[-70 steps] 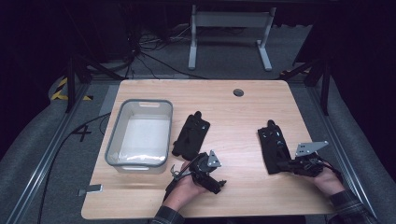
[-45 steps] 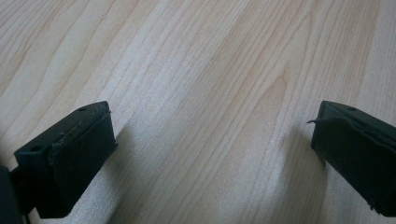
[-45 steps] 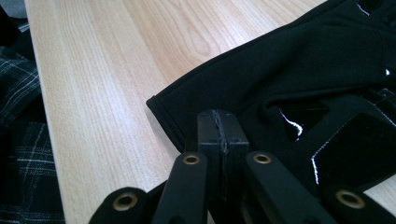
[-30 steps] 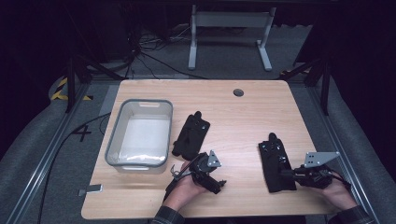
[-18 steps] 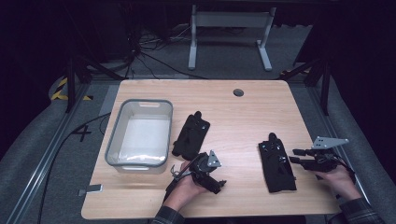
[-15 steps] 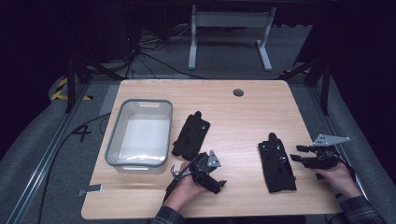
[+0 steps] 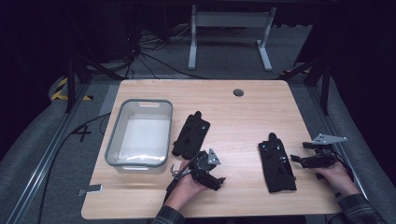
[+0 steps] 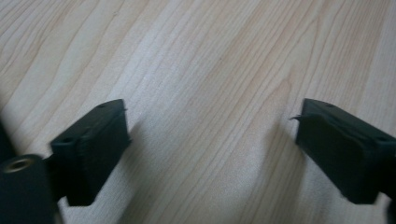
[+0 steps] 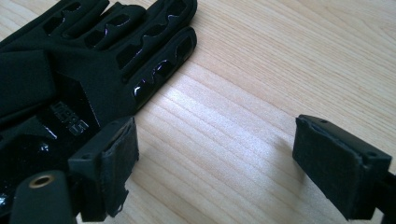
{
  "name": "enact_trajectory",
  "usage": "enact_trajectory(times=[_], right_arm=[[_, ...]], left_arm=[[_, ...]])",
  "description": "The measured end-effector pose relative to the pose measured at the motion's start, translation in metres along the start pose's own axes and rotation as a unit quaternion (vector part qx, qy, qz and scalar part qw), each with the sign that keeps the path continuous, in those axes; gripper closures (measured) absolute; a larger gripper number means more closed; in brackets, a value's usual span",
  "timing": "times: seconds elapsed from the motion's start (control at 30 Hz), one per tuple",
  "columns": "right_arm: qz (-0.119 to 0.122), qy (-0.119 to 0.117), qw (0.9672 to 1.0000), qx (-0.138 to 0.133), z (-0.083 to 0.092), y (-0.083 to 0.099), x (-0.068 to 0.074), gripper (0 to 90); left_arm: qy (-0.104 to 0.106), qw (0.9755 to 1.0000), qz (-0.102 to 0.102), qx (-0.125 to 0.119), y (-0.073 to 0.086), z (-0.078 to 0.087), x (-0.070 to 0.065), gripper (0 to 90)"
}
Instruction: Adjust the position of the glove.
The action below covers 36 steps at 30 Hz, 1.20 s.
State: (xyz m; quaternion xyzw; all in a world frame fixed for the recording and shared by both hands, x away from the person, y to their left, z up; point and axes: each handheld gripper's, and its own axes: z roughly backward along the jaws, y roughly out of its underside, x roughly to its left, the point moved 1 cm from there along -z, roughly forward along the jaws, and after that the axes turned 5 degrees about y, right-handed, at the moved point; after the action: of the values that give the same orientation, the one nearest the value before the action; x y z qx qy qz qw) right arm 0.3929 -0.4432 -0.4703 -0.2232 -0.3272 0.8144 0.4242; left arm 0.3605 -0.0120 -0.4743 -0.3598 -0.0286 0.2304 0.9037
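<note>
Two black gloves lie flat on a wooden tabletop [image 7: 243, 112], well apart. The right glove [image 7: 277, 162] rests near the right edge, fingers pointing far; the left glove [image 7: 191, 135] lies just right of a clear bin [image 7: 116, 140], which stands on the left part of the tabletop.

The right tongs [image 7: 299, 158] are held level just right of the right glove, tips toward it. Their jaws have just been opening and stand wide apart with bare wood between them. In the right gripper view, one jaw appears to sit at the glove's [image 9: 70, 70] edge, though contact cannot be confirmed; nothing is gripped.

The left tongs [image 7: 219, 178] lie low over the near middle of the tabletop, just near of the left glove. Their jaws have just been closing a little yet remain wide apart; the left gripper view shows plain wood between them, and they hold nothing.

Beyond the far edge, a metal frame [image 7: 229, 28] stands on the floor.
</note>
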Motion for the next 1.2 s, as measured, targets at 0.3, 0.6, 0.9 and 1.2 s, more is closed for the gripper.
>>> enact_trajectory(times=[0.3,0.6,0.9,1.2], right_arm=[[-0.002,0.001,1.0000,-0.002,0.001,0.001,0.000,14.5],[-0.002,0.000,1.0000,-0.003,0.001,0.001,0.000,14.4],[-0.002,0.000,1.0000,-0.003,0.001,0.001,0.000,14.4],[-0.002,0.000,1.0000,-0.002,0.001,0.001,0.000,14.4]], left_arm=[[-0.040,0.9985,0.035,-0.009,-0.019,0.017,0.010,61.4],[-0.100,0.9916,0.082,-0.006,-0.037,0.025,0.038,89.7],[-0.156,0.9810,0.115,-0.004,-0.046,0.023,0.062,89.7],[-0.180,0.9740,0.137,0.018,-0.041,0.013,0.076,89.7]])
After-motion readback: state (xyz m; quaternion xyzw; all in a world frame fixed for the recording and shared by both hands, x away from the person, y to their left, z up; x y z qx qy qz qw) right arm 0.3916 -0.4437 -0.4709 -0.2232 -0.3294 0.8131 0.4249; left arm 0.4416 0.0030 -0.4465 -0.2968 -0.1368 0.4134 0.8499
